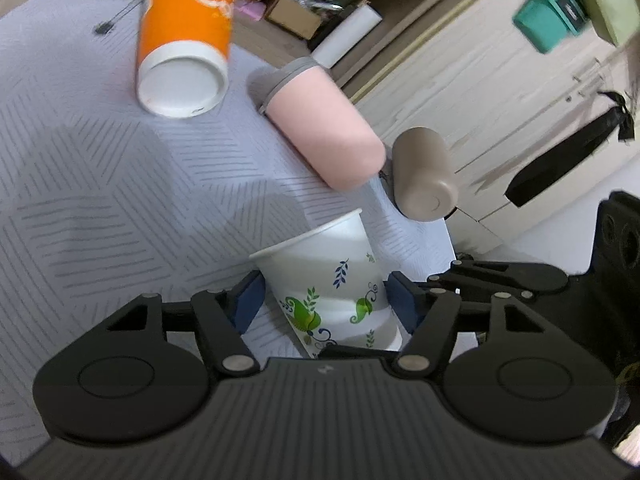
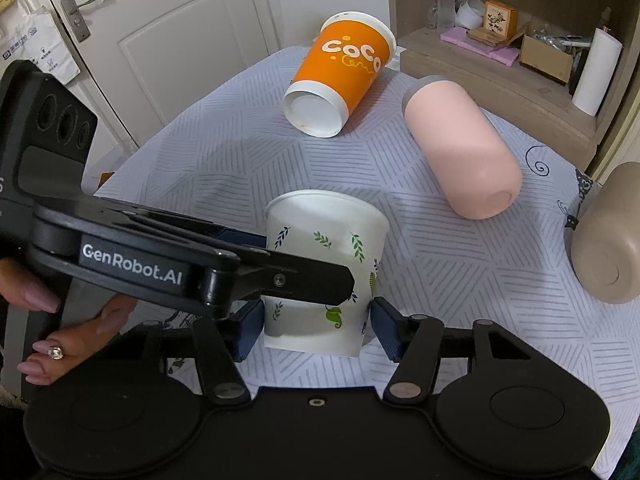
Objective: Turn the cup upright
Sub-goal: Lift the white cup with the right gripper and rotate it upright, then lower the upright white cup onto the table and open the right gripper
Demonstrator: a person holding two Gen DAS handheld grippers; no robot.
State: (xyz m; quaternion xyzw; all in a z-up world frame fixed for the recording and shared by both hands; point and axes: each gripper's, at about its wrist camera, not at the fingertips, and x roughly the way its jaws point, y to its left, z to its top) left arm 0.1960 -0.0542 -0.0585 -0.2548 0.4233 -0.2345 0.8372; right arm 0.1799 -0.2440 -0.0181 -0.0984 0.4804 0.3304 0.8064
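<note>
A white paper cup with green leaf prints [image 2: 320,272] stands mouth up near the table's front edge. It also shows in the left wrist view [image 1: 332,284]. My left gripper [image 1: 326,300] has its blue pads against both sides of the cup. It reaches in from the left in the right wrist view [image 2: 304,268]. My right gripper [image 2: 318,330] straddles the cup's base, its pads a small gap off the cup. An orange paper cup [image 2: 340,72], a pink tumbler [image 2: 460,148] and a beige tumbler [image 2: 608,240] lie on their sides.
The table has a grey striped cloth [image 2: 240,168]. A white door [image 2: 160,40] is behind on the left. Wooden shelves [image 2: 520,48] with boxes and a paper roll stand behind on the right. The beige tumbler lies at the table's right edge.
</note>
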